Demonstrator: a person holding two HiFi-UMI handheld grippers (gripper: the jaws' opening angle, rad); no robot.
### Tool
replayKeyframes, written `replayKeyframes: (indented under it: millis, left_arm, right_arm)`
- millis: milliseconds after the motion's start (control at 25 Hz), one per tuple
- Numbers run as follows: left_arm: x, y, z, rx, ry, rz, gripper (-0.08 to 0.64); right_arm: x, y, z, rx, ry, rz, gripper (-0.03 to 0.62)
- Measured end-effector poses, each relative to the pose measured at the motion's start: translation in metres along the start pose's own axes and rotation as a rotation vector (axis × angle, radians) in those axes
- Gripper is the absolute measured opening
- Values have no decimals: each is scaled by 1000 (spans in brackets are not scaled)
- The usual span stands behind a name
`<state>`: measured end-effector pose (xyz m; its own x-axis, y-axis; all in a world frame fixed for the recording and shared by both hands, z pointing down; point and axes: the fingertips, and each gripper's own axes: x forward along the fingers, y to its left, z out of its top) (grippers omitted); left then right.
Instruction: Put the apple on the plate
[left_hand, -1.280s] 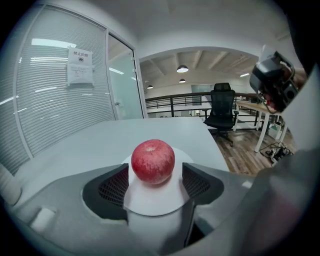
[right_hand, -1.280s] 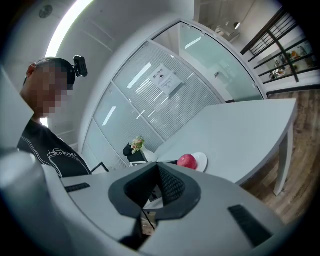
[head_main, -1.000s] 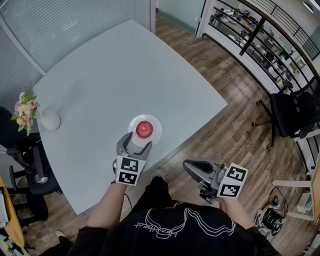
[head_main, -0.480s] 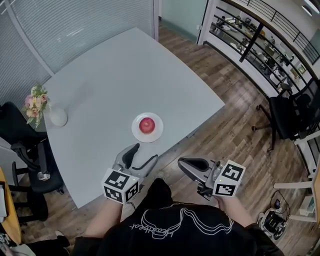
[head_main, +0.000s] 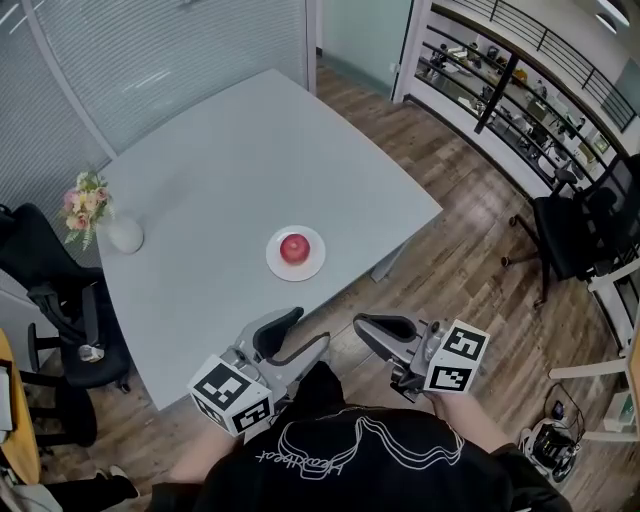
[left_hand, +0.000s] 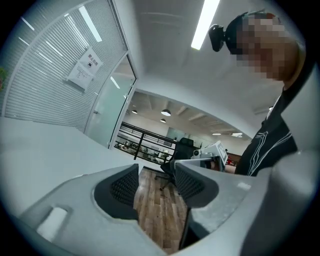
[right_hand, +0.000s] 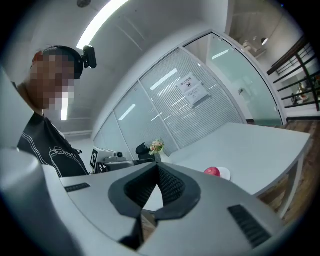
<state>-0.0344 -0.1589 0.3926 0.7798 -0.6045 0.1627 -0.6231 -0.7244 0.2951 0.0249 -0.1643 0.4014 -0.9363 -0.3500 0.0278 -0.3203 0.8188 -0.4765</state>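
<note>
1. At the far left edge of the pale grey bench (head_main: 220, 160) I see a small white round vase (head_main: 125, 237) holding pink and yellow flowers (head_main: 88, 205). A black office chair (head_main: 45, 275) stands just off that edge.
2. My left gripper (head_main: 305, 330) hangs by the bench's near edge, close to my body. In the left gripper view the left gripper (left_hand: 156, 182) has its jaws apart, about partway open. They have just been closing, and between them I see only the wooden plank floor (left_hand: 157, 215).
3. The red apple (head_main: 294, 248) sits in the middle of the white round plate (head_main: 275, 263), which rests on the bench near its near edge. Both are well apart from either gripper.
4. My right gripper (head_main: 362, 323) is held off the bench, over the floor and beside the left one. In the right gripper view the right gripper (right_hand: 157, 172) has its jaws together, pads meeting at the tips, holding nothing. The apple (right_hand: 212, 171) and plate (right_hand: 226, 174) show beyond it on the bench.
</note>
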Motion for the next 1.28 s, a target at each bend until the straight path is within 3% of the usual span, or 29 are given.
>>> replayKeyframes:
  millis: [160,360,1000,1280]
  left_arm:
    - [-8,-19,2,0,-6,-35,96]
    - [-13,-36,4,7,-13,-36,25]
    - [-25,-69,2,32,-34,-45,14]
    - [-32,-77,3,29,-54,-14,14]
  right_arm:
    - [-4,12,0,13,-13,20,9]
    - [-11,26,1,-11,-12,37,9]
    - [-25,58,-5,-84,9,64,9]
    - [-35,70,-7,-100,1,65,9]
